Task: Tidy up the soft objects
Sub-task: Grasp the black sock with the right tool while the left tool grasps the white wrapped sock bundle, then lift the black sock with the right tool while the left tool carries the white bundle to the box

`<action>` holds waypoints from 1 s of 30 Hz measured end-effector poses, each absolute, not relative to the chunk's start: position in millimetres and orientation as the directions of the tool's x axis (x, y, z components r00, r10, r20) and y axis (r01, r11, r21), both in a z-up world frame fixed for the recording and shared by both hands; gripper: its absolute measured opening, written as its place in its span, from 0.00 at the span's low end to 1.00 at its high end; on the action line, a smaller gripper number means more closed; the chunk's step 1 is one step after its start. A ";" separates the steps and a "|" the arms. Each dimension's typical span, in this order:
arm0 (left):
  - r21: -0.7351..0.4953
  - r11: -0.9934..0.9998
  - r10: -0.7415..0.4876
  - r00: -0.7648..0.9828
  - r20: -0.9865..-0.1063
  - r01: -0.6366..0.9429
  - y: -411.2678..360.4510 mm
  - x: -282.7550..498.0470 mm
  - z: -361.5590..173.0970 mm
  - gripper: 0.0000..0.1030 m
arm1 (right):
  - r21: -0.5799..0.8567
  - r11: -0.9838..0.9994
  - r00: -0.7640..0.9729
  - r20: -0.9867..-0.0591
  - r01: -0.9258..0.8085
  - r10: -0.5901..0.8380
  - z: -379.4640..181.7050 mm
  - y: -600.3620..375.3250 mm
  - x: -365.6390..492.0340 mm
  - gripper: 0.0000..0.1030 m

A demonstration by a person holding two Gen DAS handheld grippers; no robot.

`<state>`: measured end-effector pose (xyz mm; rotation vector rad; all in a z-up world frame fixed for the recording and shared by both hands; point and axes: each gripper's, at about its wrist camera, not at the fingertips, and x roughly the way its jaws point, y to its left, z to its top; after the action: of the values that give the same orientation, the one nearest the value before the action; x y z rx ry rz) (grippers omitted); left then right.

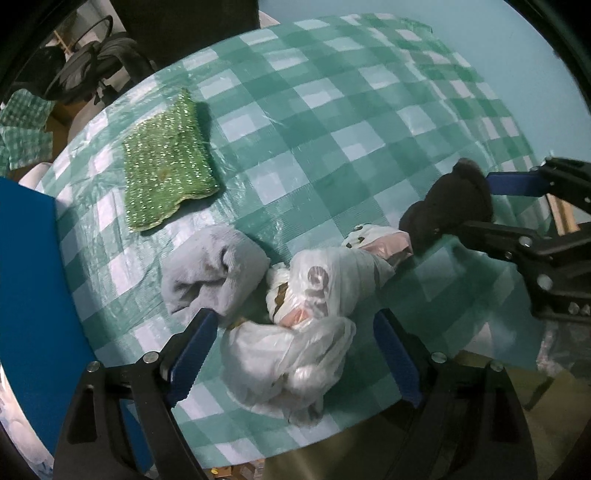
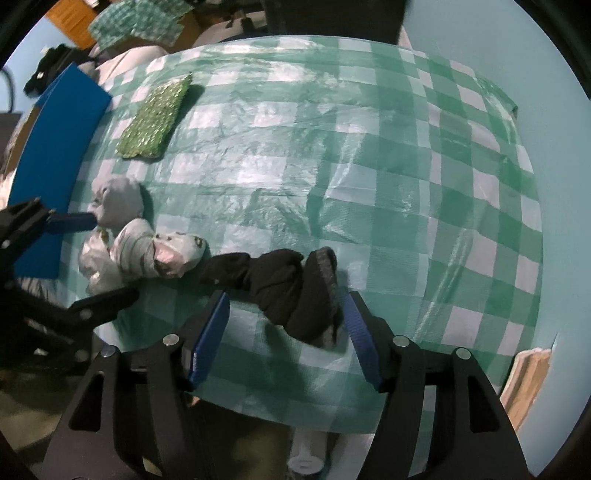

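Observation:
A knotted white plastic bag [image 1: 306,314] lies near the table's front edge, between the open jaws of my left gripper [image 1: 295,354]; it also shows in the right wrist view [image 2: 136,254]. A grey rolled sock [image 1: 214,273] lies to its left, and shows in the right wrist view [image 2: 120,201]. A black rolled sock [image 2: 288,288] lies between the open jaws of my right gripper [image 2: 286,336], touching the right pad; it also shows in the left wrist view [image 1: 450,206]. A green glittery cloth [image 1: 170,162] lies flat further back on the left.
The round table [image 2: 369,166] wears a green and white checked plastic cover. A blue board [image 1: 33,288] stands at the table's left edge. Checked cloths [image 2: 140,22] and dark gear lie beyond the far left.

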<state>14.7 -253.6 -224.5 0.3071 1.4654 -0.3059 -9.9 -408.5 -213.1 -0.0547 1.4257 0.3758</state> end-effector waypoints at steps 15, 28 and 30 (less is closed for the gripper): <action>0.066 0.925 0.026 0.113 -0.993 0.375 -258.2 10.6 -230.1 0.43 | 0.182 0.912 0.049 -0.975 -0.369 0.215 -235.8 -383.2 10.3 0.63; -0.063 0.967 -0.110 0.183 -0.977 0.247 -208.7 9.8 -179.7 0.43 | 0.194 0.896 0.085 -0.965 -0.400 0.247 -231.5 -375.4 5.1 0.35; -0.065 0.970 -0.112 0.197 -0.974 0.232 -203.1 10.1 -174.0 0.43 | 0.204 0.899 0.095 -0.961 -0.387 0.259 -227.0 -376.0 4.5 0.35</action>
<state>10.1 -203.1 -174.0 0.1046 1.3519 -0.2418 4.5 -376.0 -227.0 -0.1112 1.3964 0.4802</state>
